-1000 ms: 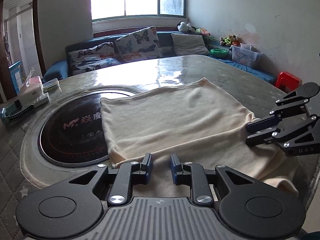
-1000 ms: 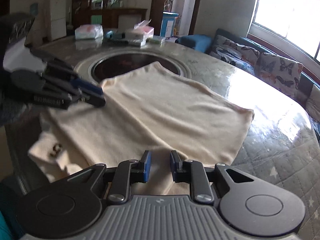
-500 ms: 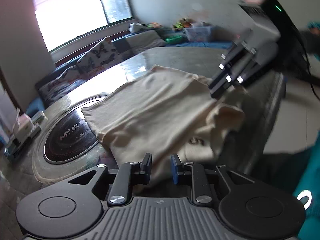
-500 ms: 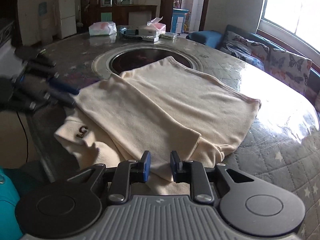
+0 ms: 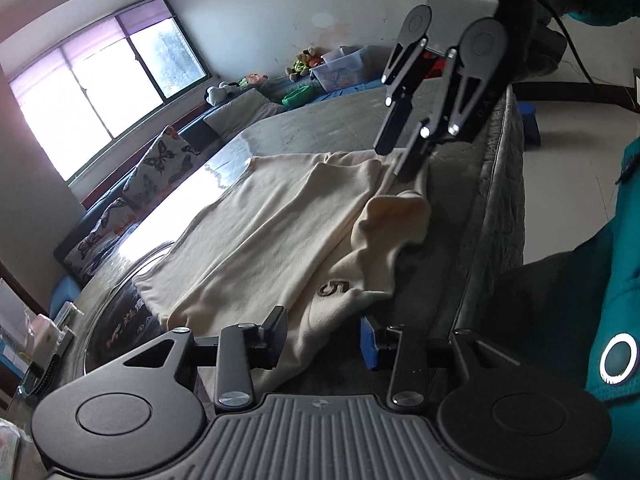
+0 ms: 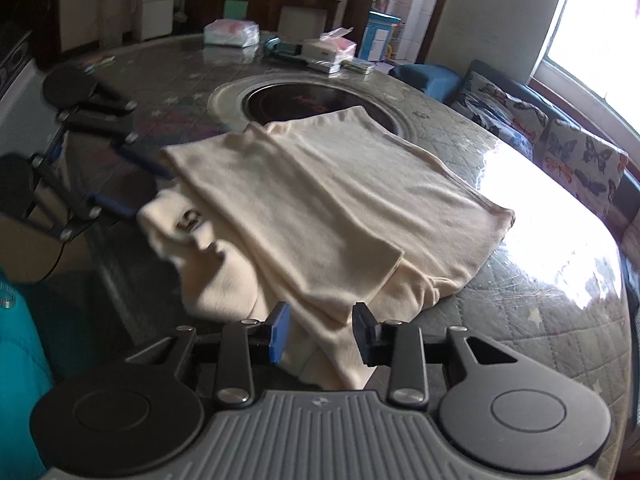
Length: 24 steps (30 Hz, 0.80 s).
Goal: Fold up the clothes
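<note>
A cream garment (image 5: 280, 232) lies folded over itself on the round table (image 5: 472, 216), and a corner with a brown emblem (image 5: 332, 288) hangs at the near edge. My left gripper (image 5: 324, 338) is at that hanging edge. Its jaws are opening, with cloth between them and the pads off it. In the right wrist view the garment (image 6: 328, 200) spreads ahead. My right gripper (image 6: 320, 332) is at its near folded corner, jaws also opening with cloth lying loose between them. The left gripper (image 6: 146, 190) shows at the garment's left side by the emblem (image 6: 188, 220).
A dark round hob (image 6: 312, 102) is set in the table's middle, partly under the garment. Tissue packs (image 6: 232, 34) and boxes (image 6: 328, 50) stand at the far side. A sofa with butterfly cushions (image 6: 560, 136) lines the window wall. A person's teal sleeve (image 5: 600, 320) is close on the right.
Both pairs of jaws stood nearly shut on the cloth's edge and now stand apart. The left gripper slid along the near edge and rolled, so its view tilts. The top layer now lies flat.
</note>
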Available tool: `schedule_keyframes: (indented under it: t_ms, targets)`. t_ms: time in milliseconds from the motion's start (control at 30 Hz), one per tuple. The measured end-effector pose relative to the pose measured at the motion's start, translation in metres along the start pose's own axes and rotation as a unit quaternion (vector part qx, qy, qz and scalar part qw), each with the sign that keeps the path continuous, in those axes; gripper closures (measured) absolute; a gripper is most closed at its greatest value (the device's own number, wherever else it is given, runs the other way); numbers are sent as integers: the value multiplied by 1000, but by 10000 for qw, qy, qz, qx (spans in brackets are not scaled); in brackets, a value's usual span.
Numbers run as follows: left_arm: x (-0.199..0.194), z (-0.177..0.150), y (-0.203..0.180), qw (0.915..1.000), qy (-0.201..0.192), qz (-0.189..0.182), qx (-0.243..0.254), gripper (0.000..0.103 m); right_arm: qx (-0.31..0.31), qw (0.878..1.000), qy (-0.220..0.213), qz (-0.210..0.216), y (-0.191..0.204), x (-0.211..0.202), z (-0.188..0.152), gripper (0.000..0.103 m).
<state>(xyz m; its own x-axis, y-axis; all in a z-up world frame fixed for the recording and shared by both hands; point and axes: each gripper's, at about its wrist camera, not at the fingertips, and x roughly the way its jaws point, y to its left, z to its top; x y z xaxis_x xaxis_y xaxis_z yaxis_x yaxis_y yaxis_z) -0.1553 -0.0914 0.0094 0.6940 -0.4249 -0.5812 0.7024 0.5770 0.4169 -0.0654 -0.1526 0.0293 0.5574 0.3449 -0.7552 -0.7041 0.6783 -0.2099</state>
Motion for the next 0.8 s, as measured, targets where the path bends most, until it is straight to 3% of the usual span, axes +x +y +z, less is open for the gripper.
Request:
schedule_keyframes:
  t_ms: [67,133,300,500,600,800]
  targets:
    - [4,2,1,10000,-53,-59,-28,82,-244,9997,4,-17,8,-2,-3,65]
    - [7,4,5,9997,-90,-77,-207,92,-458,9989,-4,-43,14,-3,-4,60]
    - [12,11,35,9941,-166,-83,-1066,94,-1042,9945,-133,-56,31,-5,-10,43]
    - [22,22,68,9855,-229,-117,-1677,95,-1165,9925,-351,-95,33,10,-5,42]
    - [28,25,74,9837,-234,-120,-1779,95,-1068,9934,-421,-72,27,19,1,46]
    - [28,17,69,9835,-177,-80,-1799,91,-183,9992,-225,267,-2,35,13,76]
